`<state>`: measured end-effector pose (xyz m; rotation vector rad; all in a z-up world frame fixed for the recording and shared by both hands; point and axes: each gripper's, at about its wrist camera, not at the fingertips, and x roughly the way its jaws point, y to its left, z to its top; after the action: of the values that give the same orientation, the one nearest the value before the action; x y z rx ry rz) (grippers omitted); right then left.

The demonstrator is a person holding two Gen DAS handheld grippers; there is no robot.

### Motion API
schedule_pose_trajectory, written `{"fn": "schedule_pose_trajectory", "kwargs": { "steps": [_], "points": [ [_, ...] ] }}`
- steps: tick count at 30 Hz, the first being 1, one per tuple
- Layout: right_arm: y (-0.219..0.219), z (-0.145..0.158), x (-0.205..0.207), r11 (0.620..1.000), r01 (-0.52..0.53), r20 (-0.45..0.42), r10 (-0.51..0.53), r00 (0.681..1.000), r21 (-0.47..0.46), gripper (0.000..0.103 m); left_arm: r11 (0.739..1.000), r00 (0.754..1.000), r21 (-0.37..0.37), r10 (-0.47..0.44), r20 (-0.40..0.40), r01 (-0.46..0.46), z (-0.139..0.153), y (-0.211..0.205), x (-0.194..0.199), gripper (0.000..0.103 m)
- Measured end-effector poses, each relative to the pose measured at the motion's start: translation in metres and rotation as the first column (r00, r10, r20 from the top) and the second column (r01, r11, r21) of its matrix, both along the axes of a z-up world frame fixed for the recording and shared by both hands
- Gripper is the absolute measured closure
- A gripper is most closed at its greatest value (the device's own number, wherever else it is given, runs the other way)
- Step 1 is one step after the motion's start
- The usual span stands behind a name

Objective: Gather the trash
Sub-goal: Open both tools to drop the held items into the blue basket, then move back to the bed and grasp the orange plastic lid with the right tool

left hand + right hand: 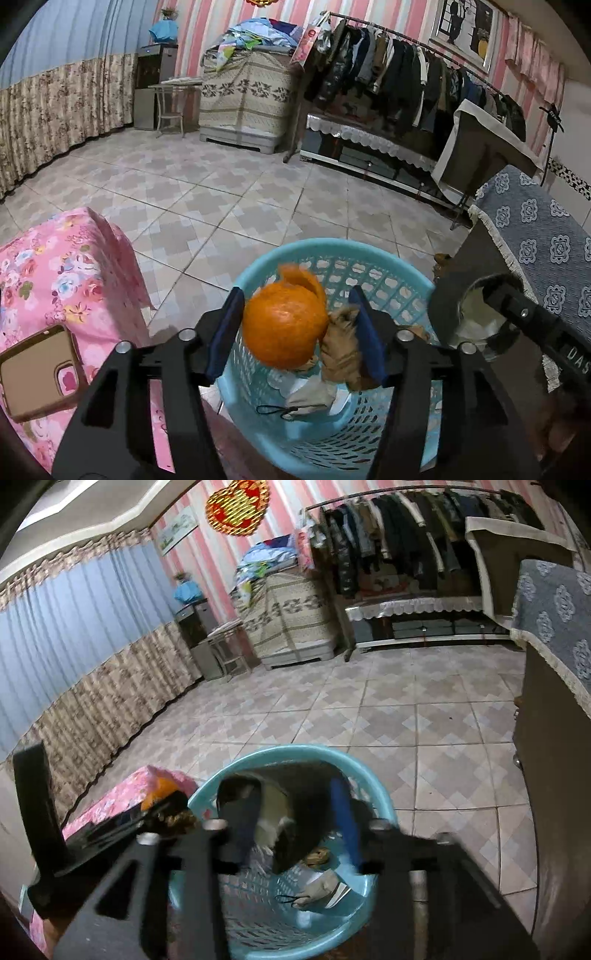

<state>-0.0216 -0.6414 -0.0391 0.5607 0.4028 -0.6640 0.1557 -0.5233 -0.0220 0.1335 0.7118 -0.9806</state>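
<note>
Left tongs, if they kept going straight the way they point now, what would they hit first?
Probably the orange peel lying between the left tongs, then the blue basket below; depth is hard to judge.

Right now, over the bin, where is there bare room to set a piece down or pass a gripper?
Free: tiled floor beyond the blue basket, toward the clothes rack. Crowded: the basket mouth, with orange peel between the left gripper fingers and the right gripper alongside; pink bedding and cabinet flank it.
</note>
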Motion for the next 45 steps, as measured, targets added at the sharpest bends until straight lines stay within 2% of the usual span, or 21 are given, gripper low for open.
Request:
{"fn": "schedule_pose_trajectory", "kwargs": {
  "steps": [1, 3, 4, 14, 16, 19, 22, 25, 28, 31, 34, 36, 37, 40, 41, 42, 43, 45],
  "points": [
    [-0.001, 0.000, -0.001, 1.000, 0.001, 0.012, -0.001, 1.000, 0.007, 0.058, 1.000, 1.000, 0.000, -0.006, -0.002, 0.006, -0.001, 0.000, 0.000, 0.045],
    [-0.002, 0.000, -0.002, 1.000, 0.008, 0.016, -0.008, 1.000, 0.003, 0.058, 1.000, 1.000, -0.002, -0.005, -0.002, 0.005, 0.000, 0.000, -0.002, 0.035],
    [-0.002, 0.000, -0.002, 1.000, 0.003, 0.022, -0.003, 1.000, 0.005, 0.058, 1.000, 1.000, -0.003, 0.001, 0.001, -0.001, 0.001, -0.002, -0.002, 0.034],
    [0.008, 0.007, -0.001, 1.000, -0.005, 0.033, 0.006, 0.999, -0.027, 0.057, 0.999, 0.999, -0.021, 0.029, 0.014, -0.029, 0.012, 0.021, -0.002, 0.034],
    [0.010, 0.010, 0.001, 0.999, -0.010, 0.026, 0.011, 1.000, -0.040, 0.057, 0.997, 0.997, -0.018, 0.069, 0.023, -0.069, 0.018, 0.036, 0.001, 0.034],
    [0.020, 0.015, 0.008, 0.997, -0.021, 0.000, 0.021, 1.000, -0.068, 0.050, 0.989, 0.990, -0.036, 0.142, 0.016, -0.141, 0.029, 0.066, 0.008, 0.030],
    [0.041, 0.023, 0.020, 0.992, -0.067, -0.026, 0.065, 0.998, -0.102, 0.046, 0.976, 0.975, -0.043, 0.217, 0.051, -0.215, 0.045, 0.112, 0.013, 0.028],
    [0.075, 0.031, 0.037, 0.981, -0.148, -0.027, 0.146, 0.989, -0.128, 0.043, 0.957, 0.951, -0.032, 0.290, 0.105, -0.289, 0.059, 0.168, 0.016, 0.023],
    [0.139, 0.035, 0.065, 0.945, -0.276, -0.041, 0.273, 0.961, -0.178, 0.036, 0.924, 0.912, -0.022, 0.381, 0.152, -0.382, 0.070, 0.247, 0.023, 0.017],
    [0.188, 0.037, 0.090, 0.896, -0.383, -0.081, 0.375, 0.924, -0.226, 0.033, 0.864, 0.845, -0.028, 0.498, 0.198, -0.503, 0.083, 0.326, 0.031, 0.015],
    [0.224, 0.044, 0.113, 0.858, -0.447, -0.103, 0.435, 0.894, -0.254, 0.032, 0.813, 0.792, -0.029, 0.573, 0.211, -0.581, 0.087, 0.390, 0.032, 0.009],
    [0.246, 0.051, 0.129, 0.840, -0.480, -0.096, 0.472, 0.877, -0.252, 0.032, 0.776, 0.752, -0.037, 0.621, 0.219, -0.630, 0.082, 0.436, 0.028, 0.006],
    [0.254, 0.054, 0.135, 0.838, -0.486, -0.095, 0.478, 0.873, -0.249, 0.031, 0.750, 0.725, -0.033, 0.649, 0.229, -0.661, 0.076, 0.455, 0.026, 0.006],
    [0.282, 0.066, 0.162, 0.820, -0.526, -0.061, 0.527, 0.848, -0.226, 0.029, 0.695, 0.671, -0.028, 0.703, 0.238, -0.719, 0.057, 0.491, 0.027, 0.006],
    [0.287, 0.067, 0.169, 0.808, -0.544, -0.053, 0.548, 0.835, -0.224, 0.026, 0.684, 0.665, -0.008, 0.712, 0.226, -0.729, 0.048, 0.499, 0.031, 0.006],
    [0.298, 0.064, 0.174, 0.793, -0.565, -0.052, 0.569, 0.820, -0.230, 0.026, 0.685, 0.674, 0.024, 0.709, 0.208, -0.728, 0.041, 0.503, 0.037, 0.007],
    [0.307, 0.060, 0.177, 0.785, -0.572, -0.056, 0.577, 0.815, -0.236, 0.026, 0.700, 0.691, 0.036, 0.694, 0.202, -0.713, 0.040, 0.505, 0.044, 0.007],
    [0.327, 0.043, 0.182, 0.776, -0.593, -0.088, 0.589, 0.803, -0.216, 0.026, 0.701, 0.689, 0.041, 0.685, 0.236, -0.712, 0.040, 0.503, 0.050, 0.007]
  ]
}}
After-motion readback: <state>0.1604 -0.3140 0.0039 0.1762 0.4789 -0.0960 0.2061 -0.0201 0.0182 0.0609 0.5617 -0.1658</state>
